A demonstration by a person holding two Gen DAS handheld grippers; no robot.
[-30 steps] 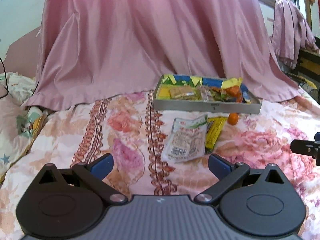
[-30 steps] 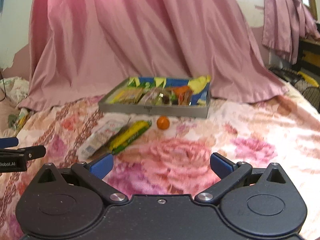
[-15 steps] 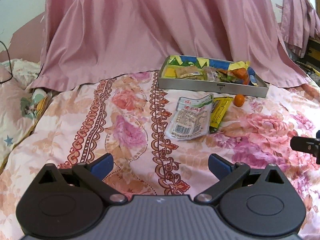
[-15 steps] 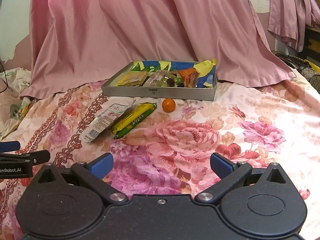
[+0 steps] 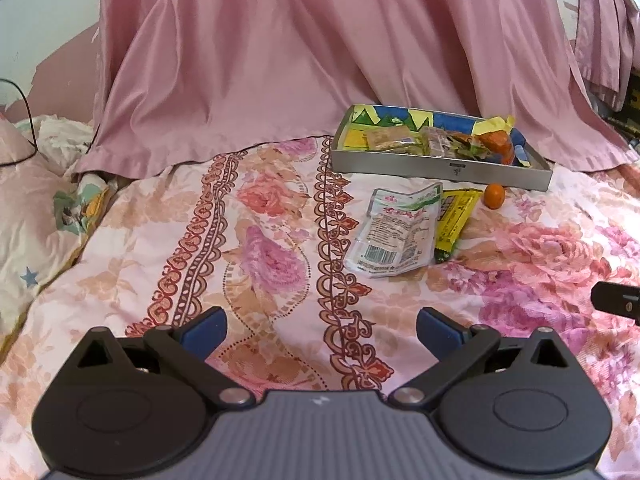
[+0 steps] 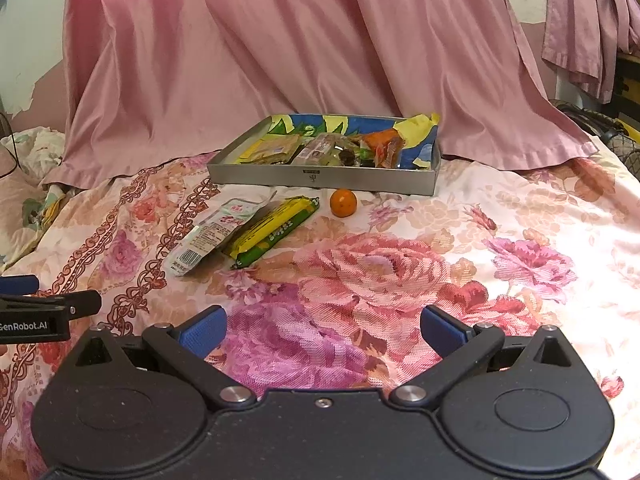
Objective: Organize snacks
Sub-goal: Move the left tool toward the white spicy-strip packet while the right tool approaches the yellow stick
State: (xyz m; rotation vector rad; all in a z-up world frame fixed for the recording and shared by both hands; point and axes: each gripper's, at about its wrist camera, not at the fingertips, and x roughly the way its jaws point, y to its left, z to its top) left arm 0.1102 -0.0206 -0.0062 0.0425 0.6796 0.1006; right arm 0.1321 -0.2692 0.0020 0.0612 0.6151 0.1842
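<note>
Both tongs apart, empty: left tongs and right tongs hovering low over bed, well short of the snacks, prob. lined up for a reach fwd.

Pink curtain draped behind, hem resting on bed. Floral bedsheet as work surface, soft and wrinkly, so pkts lie a bit uneven.

Metal tray at far end near curtain hem, already holding several wrapped snacks, evidently the collection spot. Three items not yet in it, all just in front of tray wall:
- white pouch, flat, barcode end toward camera, edge touching or slightly over next pkt
- yellow-green pkt, flat, angled toward tray
- small orange, loose, close by tray wall, could roll if nudged

Judged: task partly done, three left to load. Flat pkts likely need an edge pinch.
</note>
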